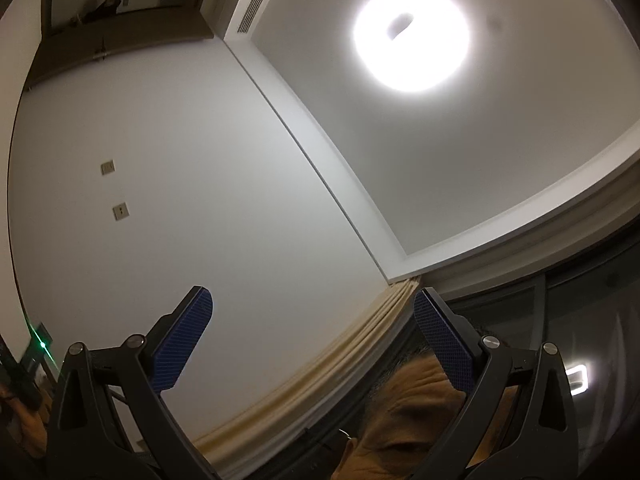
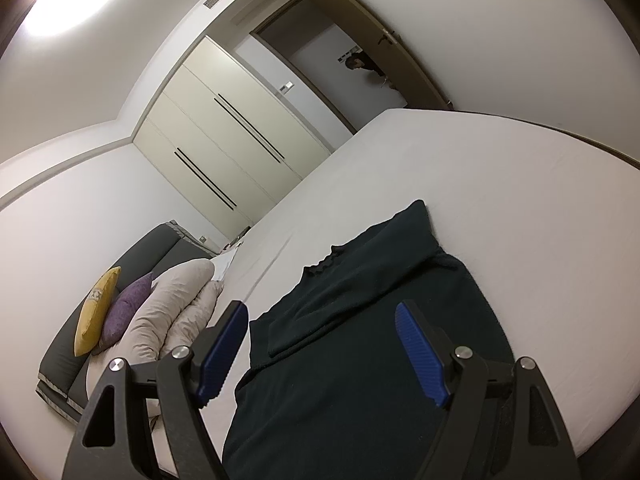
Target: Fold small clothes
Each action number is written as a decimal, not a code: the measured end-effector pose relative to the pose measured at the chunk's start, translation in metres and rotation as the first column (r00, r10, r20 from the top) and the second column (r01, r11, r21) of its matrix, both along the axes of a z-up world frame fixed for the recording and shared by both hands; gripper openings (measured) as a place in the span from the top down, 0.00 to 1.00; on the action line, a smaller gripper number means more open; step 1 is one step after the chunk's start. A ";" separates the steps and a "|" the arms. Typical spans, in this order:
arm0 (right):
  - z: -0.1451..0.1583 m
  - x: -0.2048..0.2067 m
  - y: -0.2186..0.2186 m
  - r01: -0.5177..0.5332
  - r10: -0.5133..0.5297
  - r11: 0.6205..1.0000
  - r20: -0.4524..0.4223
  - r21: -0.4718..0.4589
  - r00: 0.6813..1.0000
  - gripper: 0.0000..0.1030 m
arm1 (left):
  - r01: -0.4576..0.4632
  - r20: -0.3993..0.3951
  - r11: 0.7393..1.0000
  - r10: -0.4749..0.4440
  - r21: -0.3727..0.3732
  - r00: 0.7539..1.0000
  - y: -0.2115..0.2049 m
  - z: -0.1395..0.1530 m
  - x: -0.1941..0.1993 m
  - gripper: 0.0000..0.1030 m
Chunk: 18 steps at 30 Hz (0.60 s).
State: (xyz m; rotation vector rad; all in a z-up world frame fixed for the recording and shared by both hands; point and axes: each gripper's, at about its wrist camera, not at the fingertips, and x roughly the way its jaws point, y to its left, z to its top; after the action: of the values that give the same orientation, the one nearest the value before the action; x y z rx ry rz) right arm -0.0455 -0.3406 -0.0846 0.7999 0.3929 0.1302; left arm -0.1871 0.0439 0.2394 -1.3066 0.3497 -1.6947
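A dark green-black garment [image 2: 360,320] lies spread on the white bed [image 2: 520,200], with one part folded over across its middle. My right gripper [image 2: 320,316] hovers above the garment's near half, open, its blue pads [image 2: 416,344] apart and nothing between them. My left gripper [image 1: 312,308] points up toward the wall and ceiling, open and empty, with blue pads [image 1: 184,340] wide apart. No clothing shows in the left wrist view. Part of a person's head [image 1: 408,400] shows behind the left gripper's right finger.
Pale pillows [image 2: 176,312], a purple cushion [image 2: 124,308] and a yellow cushion [image 2: 94,312] sit by the dark headboard [image 2: 136,252] at the left. A cream wardrobe [image 2: 224,132] and an open doorway [image 2: 340,72] with a person [image 2: 362,65] stand beyond the bed. A bright ceiling light [image 1: 412,36] glares.
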 end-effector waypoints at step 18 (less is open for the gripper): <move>-0.019 -0.021 -0.020 -0.072 0.059 0.992 -0.133 -0.099 0.989 0.23 | -0.426 0.624 -0.462 0.493 0.778 0.606 0.032 -0.198 0.041 0.00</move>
State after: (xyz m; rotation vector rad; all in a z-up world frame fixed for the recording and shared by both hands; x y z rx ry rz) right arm -0.0668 -0.3607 -0.1041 0.6948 0.5447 0.1184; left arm -0.1462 0.0762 0.0418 -0.0275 0.7225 -0.0700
